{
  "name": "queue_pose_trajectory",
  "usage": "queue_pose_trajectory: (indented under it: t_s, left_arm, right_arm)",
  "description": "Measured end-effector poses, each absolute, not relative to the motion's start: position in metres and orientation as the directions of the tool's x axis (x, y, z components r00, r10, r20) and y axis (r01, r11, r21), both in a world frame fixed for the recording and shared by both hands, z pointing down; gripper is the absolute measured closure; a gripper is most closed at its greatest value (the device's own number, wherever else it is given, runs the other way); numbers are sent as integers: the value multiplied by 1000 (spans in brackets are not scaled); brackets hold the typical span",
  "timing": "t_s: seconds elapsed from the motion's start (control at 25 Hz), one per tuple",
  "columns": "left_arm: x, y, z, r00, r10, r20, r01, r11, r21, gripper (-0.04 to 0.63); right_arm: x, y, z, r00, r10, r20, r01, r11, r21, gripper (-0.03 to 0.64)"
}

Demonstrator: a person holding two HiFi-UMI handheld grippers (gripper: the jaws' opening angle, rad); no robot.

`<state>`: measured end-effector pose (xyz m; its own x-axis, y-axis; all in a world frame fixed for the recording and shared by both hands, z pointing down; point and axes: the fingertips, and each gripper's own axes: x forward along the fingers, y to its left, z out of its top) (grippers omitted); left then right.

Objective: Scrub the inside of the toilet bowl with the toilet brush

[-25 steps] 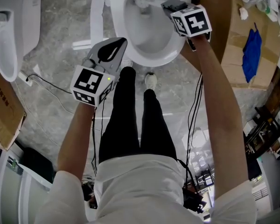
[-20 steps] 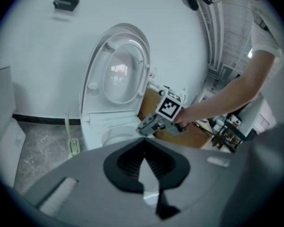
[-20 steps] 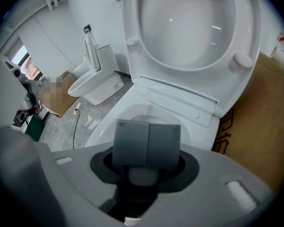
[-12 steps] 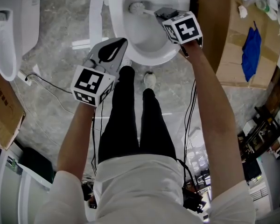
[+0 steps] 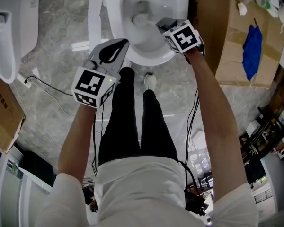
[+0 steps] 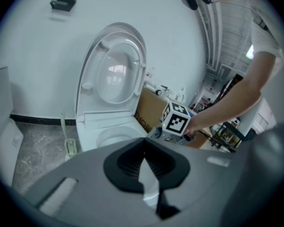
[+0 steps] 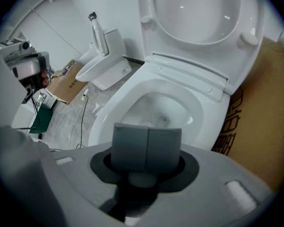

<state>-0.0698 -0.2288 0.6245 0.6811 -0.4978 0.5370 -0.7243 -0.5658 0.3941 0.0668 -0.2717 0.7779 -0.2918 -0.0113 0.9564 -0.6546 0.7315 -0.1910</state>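
The white toilet bowl [image 5: 172, 51] is at the top of the head view, its lid [image 7: 199, 13] raised. The white brush head [image 5: 141, 18] is inside the bowl, against its inner wall. My right gripper [image 5: 163, 23] hangs over the bowl's right rim, shut on the brush handle, which runs from it to the brush head. In the right gripper view the shut pads [image 7: 147, 145] hide the brush, and the bowl [image 7: 206, 119] lies beyond them. My left gripper [image 5: 119, 46] is held shut and holds nothing, just in front of the bowl's front left rim. It faces the toilet [image 6: 109, 126].
A second toilet [image 5: 9, 27] stands at the far left. Cardboard boxes [image 5: 232, 37] with a blue cloth [image 5: 251, 51] are close on the right of the bowl. A brush holder [image 6: 70, 145] stands left of the toilet. Cables [image 5: 47, 84] lie on the floor. The person's shoe [image 5: 150, 82] is below the bowl.
My right gripper has moved left and back toward the person. The brush head has slid from the bowl's far side toward its middle. The left gripper has stayed put.
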Motion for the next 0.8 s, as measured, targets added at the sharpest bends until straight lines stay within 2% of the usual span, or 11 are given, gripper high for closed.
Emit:
queue_pose_trajectory:
  t_s: [0.4, 0.8]
  left_arm:
    - [-68, -226, 625, 683, -495, 537, -722, -567, 396, 604]
    - [-68, -225, 625, 689, -488, 536, -717, -569, 403, 604]
  right_arm:
    - [103, -272, 778, -191, 30, 981, -593, 793, -140, 466]
    - [126, -306, 766, -129, -6, 992, -585, 808, -71, 468]
